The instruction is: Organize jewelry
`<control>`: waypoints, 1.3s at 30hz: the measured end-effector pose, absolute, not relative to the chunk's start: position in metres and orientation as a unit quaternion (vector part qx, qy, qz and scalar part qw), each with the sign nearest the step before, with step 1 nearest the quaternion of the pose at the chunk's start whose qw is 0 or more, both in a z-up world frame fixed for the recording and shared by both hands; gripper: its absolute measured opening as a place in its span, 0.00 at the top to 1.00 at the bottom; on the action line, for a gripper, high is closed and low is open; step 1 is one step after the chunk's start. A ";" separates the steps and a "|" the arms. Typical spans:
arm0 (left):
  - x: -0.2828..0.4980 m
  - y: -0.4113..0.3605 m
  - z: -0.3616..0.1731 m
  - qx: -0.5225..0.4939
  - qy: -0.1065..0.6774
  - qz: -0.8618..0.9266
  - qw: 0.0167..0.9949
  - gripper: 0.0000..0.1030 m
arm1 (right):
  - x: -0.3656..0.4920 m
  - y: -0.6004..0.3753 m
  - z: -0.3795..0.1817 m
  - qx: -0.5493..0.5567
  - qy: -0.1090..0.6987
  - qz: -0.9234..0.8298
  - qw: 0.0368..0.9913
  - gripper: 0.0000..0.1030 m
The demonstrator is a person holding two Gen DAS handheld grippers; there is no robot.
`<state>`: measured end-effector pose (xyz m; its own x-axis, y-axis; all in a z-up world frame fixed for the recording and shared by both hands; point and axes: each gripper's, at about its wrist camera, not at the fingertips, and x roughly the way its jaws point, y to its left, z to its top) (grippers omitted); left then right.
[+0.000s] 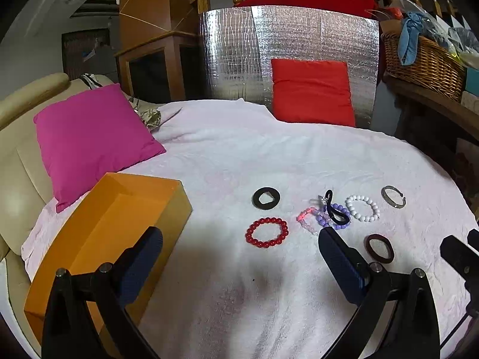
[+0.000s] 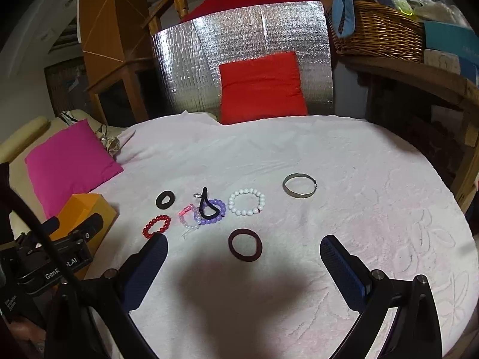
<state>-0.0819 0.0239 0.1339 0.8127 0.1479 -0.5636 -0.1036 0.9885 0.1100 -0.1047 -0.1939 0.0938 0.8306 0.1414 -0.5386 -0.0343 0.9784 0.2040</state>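
While jewelry lies scattered on the white bed cover [image 2: 329,161], sits nearest the right hand-held gripper [image 2: 244,246]: dark hair tie [image 2: 245,244], flat, just ahead between its fingers. Spread wide, both right and left hand-held gripper [image 1: 241,240], holding nothing. Lies ahead of the left: red bead bracelet [image 1: 266,232]; orange box [image 1: 119,224] at its left.

Foil panel [image 2: 239,56] backs pale-clothed table [image 2: 344,161]; perhaps stair railing behind.

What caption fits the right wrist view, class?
Open right gripper hovers over a maroon hair tie among bracelets on the pink cloth.
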 end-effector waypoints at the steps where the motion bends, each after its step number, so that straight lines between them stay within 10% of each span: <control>1: -0.081 0.024 0.134 0.037 0.301 0.065 0.951 0.00 | -0.104 -0.193 0.093 0.093 0.290 0.048 0.951 0.00; 39: -0.058 0.037 0.110 0.035 0.338 0.063 0.938 0.00 | -0.058 -0.201 0.062 0.112 0.373 0.110 0.915 0.02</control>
<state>-0.0579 0.0370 0.1096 0.7633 0.1415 -0.6303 -0.0940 0.9897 0.1082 -0.0581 -0.2015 0.0615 0.6980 0.2841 -0.6573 -0.1170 0.9508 0.2868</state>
